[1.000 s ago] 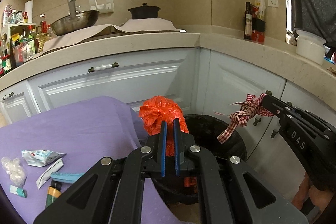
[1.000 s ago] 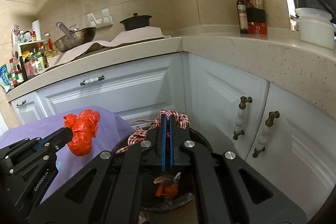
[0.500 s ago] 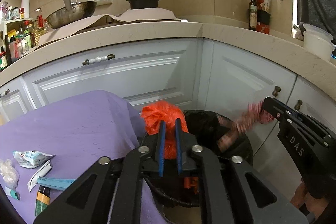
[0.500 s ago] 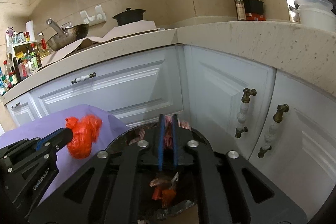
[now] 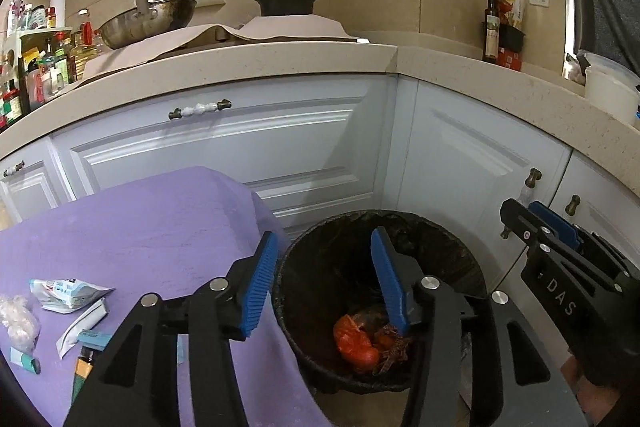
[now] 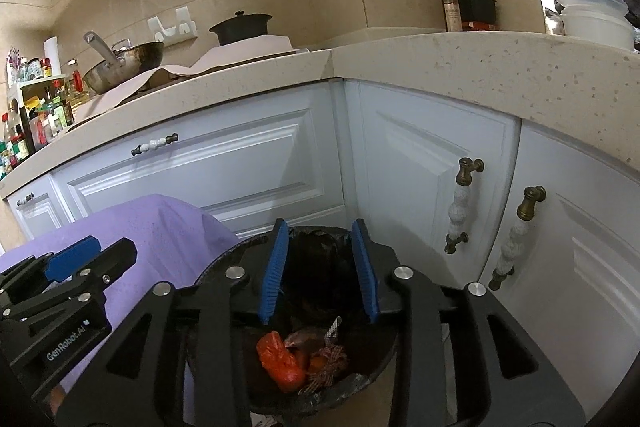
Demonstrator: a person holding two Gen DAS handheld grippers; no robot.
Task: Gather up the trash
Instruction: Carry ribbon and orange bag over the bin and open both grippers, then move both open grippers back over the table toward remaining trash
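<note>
Two grippers: the left gripper (image 5: 324,279) and the right gripper (image 6: 318,269), both above the bin, jaws spread apart, nothing held.
One bin: a round black-lined trash bin (image 5: 460,251) on the floor, beside the purple-covered table (image 5: 140,235).
Trash in bin: one crumpled orange-red plastic bag (image 6: 278,357) and one red-and-white checked ribbon (image 6: 330,363), touching at the bottom.
Trash on table: five or so small pieces near the left edge, among them one white-and-blue wrapper (image 5: 66,295) and one clear plastic wad (image 5: 18,321).
</note>
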